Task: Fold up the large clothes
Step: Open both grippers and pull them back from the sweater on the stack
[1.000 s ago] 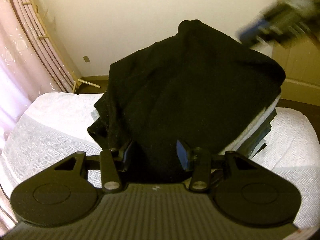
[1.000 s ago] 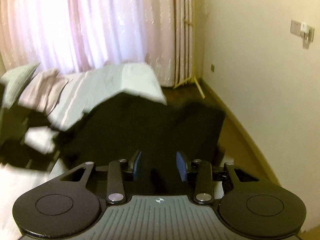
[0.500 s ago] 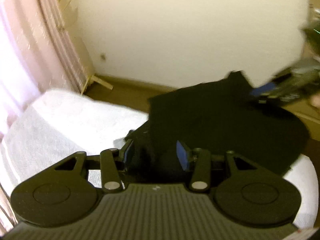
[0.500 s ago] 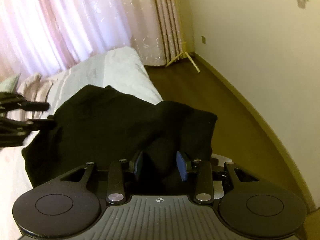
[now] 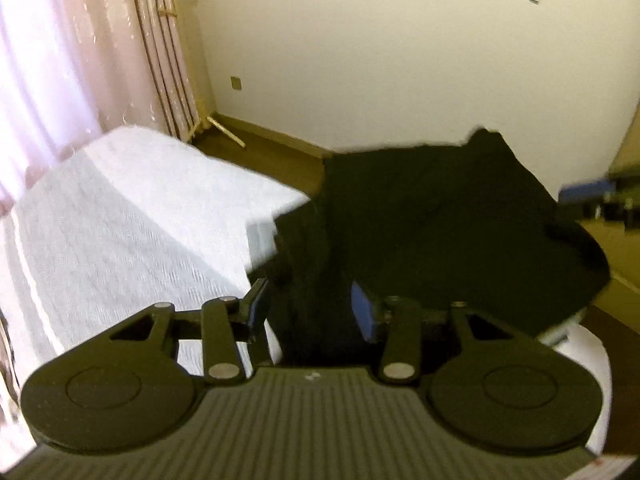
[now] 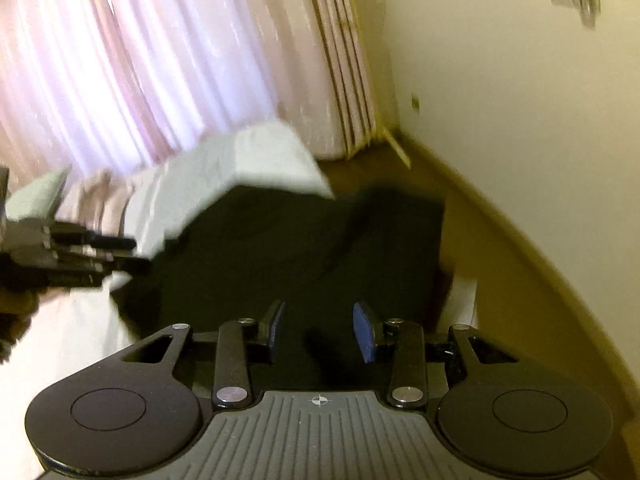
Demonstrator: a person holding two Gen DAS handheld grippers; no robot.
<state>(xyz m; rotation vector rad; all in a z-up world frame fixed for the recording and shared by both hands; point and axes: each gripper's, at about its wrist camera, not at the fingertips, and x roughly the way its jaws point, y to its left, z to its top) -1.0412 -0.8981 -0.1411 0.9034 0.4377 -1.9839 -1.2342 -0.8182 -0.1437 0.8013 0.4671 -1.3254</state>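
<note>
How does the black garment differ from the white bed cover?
The black garment is dark and rumpled; the white bed cover is pale and lies smooth. The garment is bunched between both grippers' fingers and hangs over the bed's corner; the cover stays spread on the bed. Both are cloth.

Both cameras ride just behind their own fingers and tilt down at the bed. The left wrist view looks across the white bedspread (image 5: 132,216) toward the cream wall (image 5: 360,60), curtain (image 5: 60,60) on its left. The right wrist view faces the curtain, wall on its right. Both hang close over the black garment (image 5: 432,216), which they share, along with the bed corner and the room corner; each glimpses the other gripper at its frame edge.
</note>
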